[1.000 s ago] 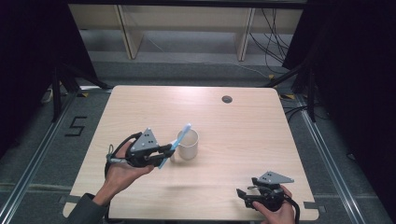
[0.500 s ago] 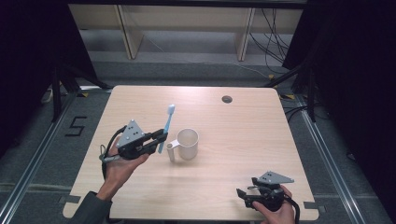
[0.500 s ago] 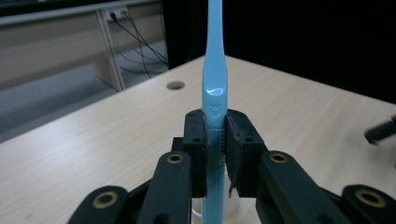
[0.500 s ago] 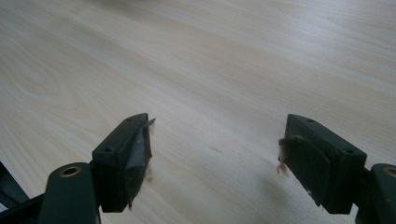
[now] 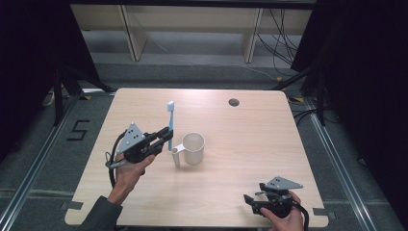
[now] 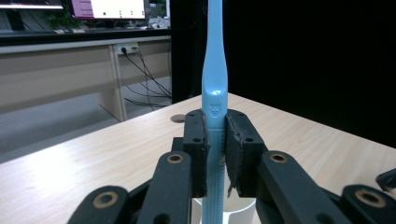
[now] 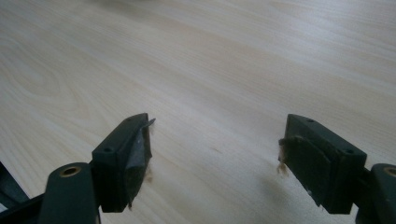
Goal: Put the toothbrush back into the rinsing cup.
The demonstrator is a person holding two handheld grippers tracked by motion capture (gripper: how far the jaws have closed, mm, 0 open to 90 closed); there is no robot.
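A light blue toothbrush (image 5: 170, 125) stands upright, clamped by its handle in my left gripper (image 5: 165, 136), just left of a white mug (image 5: 191, 148) whose handle points toward that gripper. In the left gripper view the toothbrush (image 6: 214, 107) rises between the two pads (image 6: 233, 149), which press on it, and the mug rim (image 6: 233, 215) sits below the jaws. My right gripper (image 5: 250, 200) rests low at the table's near right corner. In its own view the jaws (image 7: 215, 154) stand wide apart over bare wood with nothing between them.
The light wooden table (image 5: 269, 139) has a round cable hole (image 5: 234, 102) near its far edge. Dark floor and metal rails surround the table, with shelving legs and cables behind it.
My left gripper has drawn back to the left from the mug with the toothbrush, which has swung from leaning on the mug's rim to standing upright. The right gripper has stayed put.
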